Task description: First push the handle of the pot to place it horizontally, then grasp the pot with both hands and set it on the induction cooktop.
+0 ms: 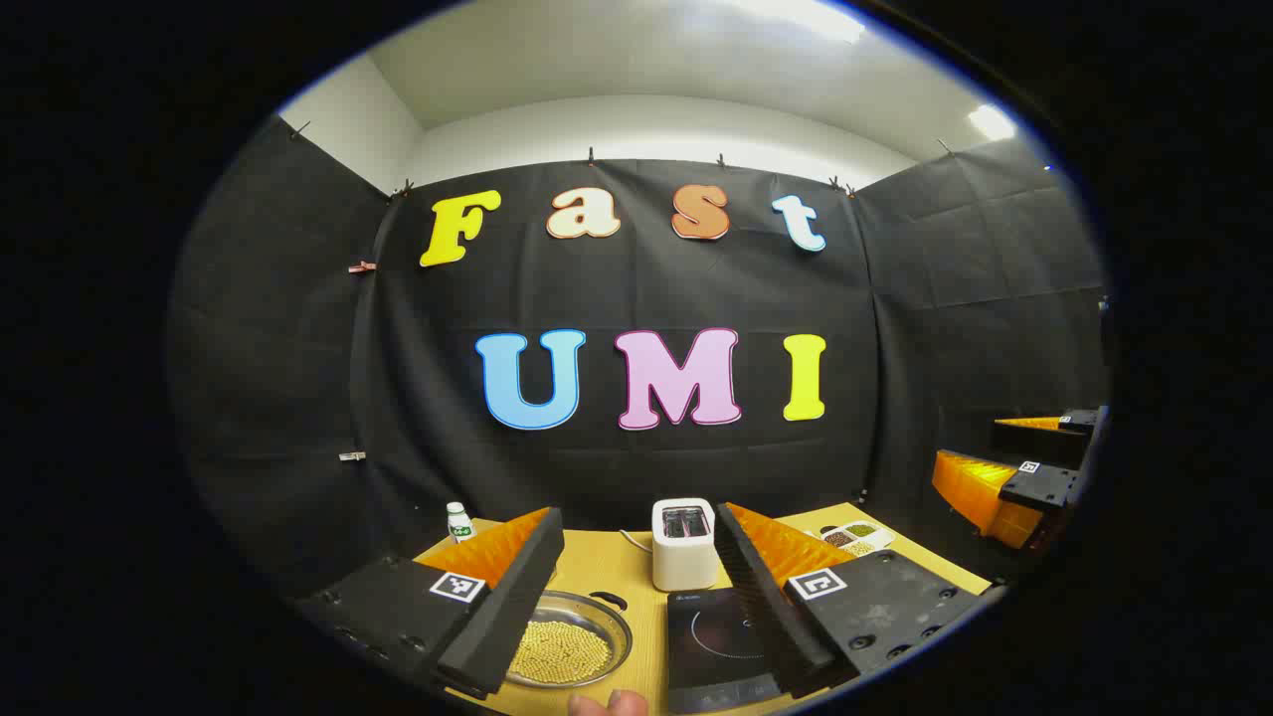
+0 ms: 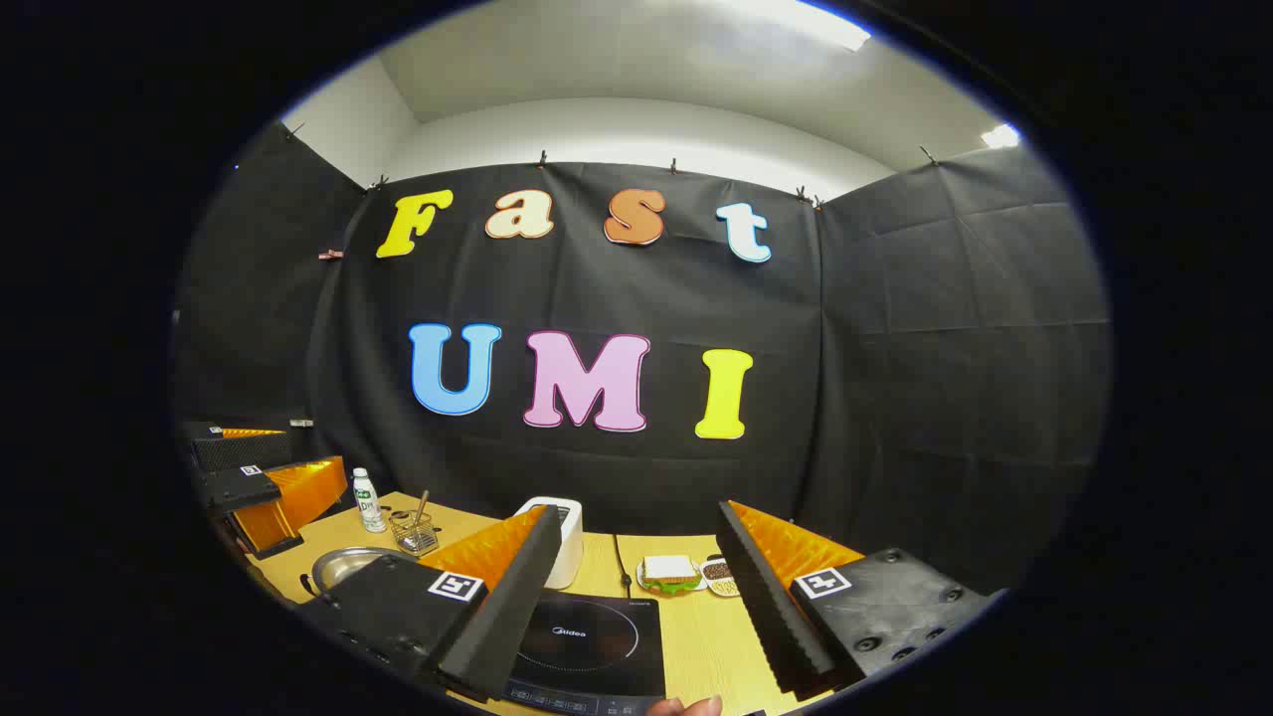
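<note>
In the left gripper view, a shallow steel pot (image 1: 567,641) holding yellow beans rests on the wooden table, low and left of centre. A dark handle loop (image 1: 613,601) shows at its far rim. The black induction cooktop (image 1: 711,636) lies just right of the pot. My left gripper (image 1: 637,512) hovers open above both, holding nothing. In the right gripper view, my right gripper (image 2: 638,507) is open and empty over the cooktop (image 2: 597,631), and the pot (image 2: 343,567) sits farther left. Each view also catches the other gripper (image 1: 995,452) (image 2: 288,462) off to the side.
A white toaster (image 1: 684,545) stands behind the cooktop. A small bottle (image 2: 368,500) and a wire basket (image 2: 413,532) are at the back left. A sandwich plate (image 2: 668,574) and a tray of beans (image 1: 855,537) lie to the right. Fingertips of a hand (image 1: 607,704) show at the bottom.
</note>
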Action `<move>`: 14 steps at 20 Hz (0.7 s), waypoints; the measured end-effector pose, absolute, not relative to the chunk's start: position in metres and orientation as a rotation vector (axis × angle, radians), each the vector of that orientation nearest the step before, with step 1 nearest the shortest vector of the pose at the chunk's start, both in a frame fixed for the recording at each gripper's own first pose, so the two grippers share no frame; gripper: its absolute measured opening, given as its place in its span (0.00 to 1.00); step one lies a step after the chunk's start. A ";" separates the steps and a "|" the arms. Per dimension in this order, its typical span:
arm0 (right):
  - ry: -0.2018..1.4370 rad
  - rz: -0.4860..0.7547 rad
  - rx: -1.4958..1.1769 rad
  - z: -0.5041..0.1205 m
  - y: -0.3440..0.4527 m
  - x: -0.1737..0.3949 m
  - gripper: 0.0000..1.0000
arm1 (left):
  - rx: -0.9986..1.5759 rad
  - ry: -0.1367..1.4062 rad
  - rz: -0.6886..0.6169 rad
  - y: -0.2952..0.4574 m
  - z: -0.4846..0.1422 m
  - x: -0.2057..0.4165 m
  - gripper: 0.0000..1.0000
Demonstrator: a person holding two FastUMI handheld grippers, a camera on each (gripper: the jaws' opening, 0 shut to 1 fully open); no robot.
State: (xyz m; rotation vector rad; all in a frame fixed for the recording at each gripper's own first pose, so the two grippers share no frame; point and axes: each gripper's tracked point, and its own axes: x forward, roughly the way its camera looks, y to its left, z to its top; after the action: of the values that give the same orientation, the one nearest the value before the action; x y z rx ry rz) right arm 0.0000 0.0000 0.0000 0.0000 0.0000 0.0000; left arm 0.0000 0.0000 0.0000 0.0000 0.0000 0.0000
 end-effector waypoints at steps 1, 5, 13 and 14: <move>0.000 -0.001 0.000 0.000 -0.001 -0.001 0.97 | 0.001 -0.001 0.000 0.000 0.000 -0.001 0.95; -0.002 -0.004 -0.005 0.000 -0.001 -0.005 0.97 | -0.001 -0.005 0.004 0.002 0.000 -0.006 0.95; -0.007 -0.007 -0.016 0.002 0.001 -0.011 0.97 | -0.013 -0.008 0.006 0.006 0.001 -0.012 0.95; -0.008 -0.006 -0.015 0.002 0.003 -0.012 0.97 | -0.012 -0.010 0.007 0.007 0.002 -0.013 0.95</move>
State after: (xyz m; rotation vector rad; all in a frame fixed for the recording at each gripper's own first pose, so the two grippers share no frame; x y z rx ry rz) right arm -0.0119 0.0026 0.0017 -0.0152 -0.0083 -0.0061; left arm -0.0129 0.0071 0.0018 -0.0121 -0.0098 0.0067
